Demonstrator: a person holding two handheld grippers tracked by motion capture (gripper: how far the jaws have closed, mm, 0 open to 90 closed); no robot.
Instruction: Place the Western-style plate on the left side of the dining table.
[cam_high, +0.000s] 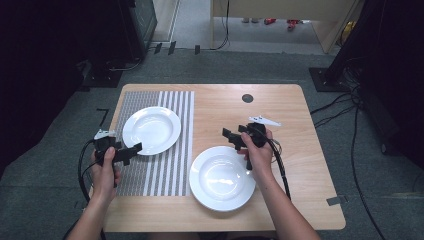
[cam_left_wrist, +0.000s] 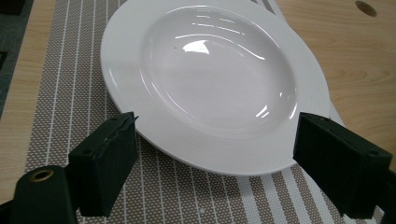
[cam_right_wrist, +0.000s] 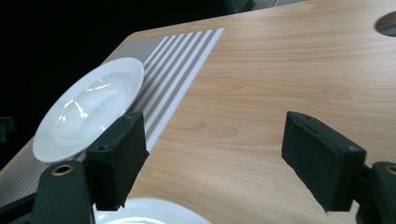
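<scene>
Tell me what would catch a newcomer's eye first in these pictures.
Two white plates stand out: one on the striped placemat at the table's left, the other on bare wood near the front edge. A hand-held gripper hovers beside each, the left gripper and the right gripper, both open with nothing between the jaws.

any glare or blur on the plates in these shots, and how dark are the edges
High view: soft and dim, black at both sides. Left gripper view: sharp, with bright glare streaks in the bowl of the white round ceramic plate on the striped woven placemat. Right gripper view: that plate shows glints; its left background is black.
</scene>
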